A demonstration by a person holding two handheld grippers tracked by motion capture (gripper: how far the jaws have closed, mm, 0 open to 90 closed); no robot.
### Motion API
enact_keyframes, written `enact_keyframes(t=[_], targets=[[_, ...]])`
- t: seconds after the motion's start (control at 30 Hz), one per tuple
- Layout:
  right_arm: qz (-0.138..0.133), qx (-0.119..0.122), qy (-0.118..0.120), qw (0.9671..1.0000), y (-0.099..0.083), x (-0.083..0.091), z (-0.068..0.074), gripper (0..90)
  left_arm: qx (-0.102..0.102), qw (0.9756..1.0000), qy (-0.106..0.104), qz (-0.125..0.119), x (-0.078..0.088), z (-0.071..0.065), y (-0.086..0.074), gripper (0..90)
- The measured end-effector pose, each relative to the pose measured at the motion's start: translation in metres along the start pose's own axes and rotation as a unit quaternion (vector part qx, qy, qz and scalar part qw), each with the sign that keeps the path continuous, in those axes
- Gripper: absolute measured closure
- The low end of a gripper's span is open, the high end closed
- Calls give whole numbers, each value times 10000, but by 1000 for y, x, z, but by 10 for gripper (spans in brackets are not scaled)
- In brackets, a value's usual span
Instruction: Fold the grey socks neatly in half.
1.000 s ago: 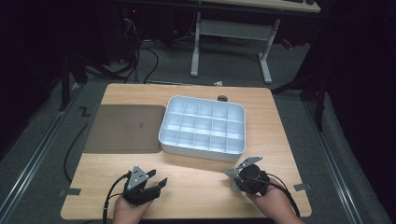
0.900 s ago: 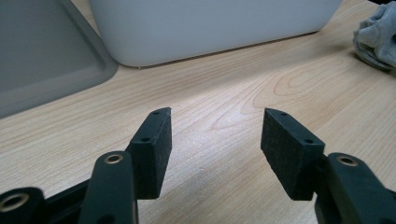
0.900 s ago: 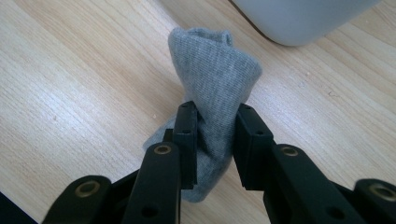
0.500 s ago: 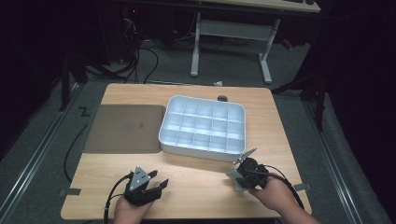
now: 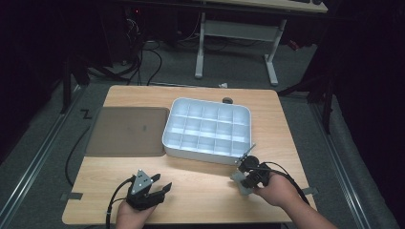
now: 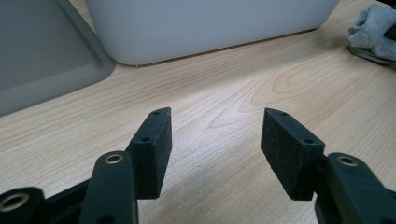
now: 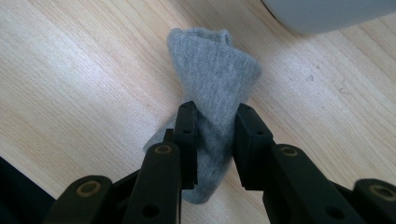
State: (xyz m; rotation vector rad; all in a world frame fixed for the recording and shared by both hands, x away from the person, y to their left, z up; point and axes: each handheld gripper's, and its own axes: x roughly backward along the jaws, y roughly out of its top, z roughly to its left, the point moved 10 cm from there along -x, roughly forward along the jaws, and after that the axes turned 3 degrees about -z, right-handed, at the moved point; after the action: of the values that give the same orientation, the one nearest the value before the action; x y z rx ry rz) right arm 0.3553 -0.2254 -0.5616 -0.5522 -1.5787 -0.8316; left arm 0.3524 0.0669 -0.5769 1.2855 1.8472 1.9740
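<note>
A grey sock hangs bunched between the jaws of my right gripper, which is shut on its middle just above the wooden table. In the high view the right gripper and the sock are near the front right of the table, close to the front right corner of the white compartment tray. My left gripper rests low at the front left, open with nothing between its jaws. From there the sock shows far off to the right.
The white tray has several empty compartments and stands mid-table. A flat grey mat lies to its left. Bare wood runs between the two hands. Desk legs and cables stand on the floor beyond the far edge.
My right gripper has shifted a little toward the tray's front corner and slightly up, carrying the sock. The left gripper has stayed put.
</note>
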Motion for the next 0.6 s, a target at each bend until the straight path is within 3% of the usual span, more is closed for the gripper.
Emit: enact_keyframes(t=[0.23,0.6], targets=[[-177,35,61,9998,6,15,0,740,2,10000,-3,-8,0,0,0,441],[-760,-57,37,9971,26,61,-10,741,4,10000,3,-9,1,1,0,441]])
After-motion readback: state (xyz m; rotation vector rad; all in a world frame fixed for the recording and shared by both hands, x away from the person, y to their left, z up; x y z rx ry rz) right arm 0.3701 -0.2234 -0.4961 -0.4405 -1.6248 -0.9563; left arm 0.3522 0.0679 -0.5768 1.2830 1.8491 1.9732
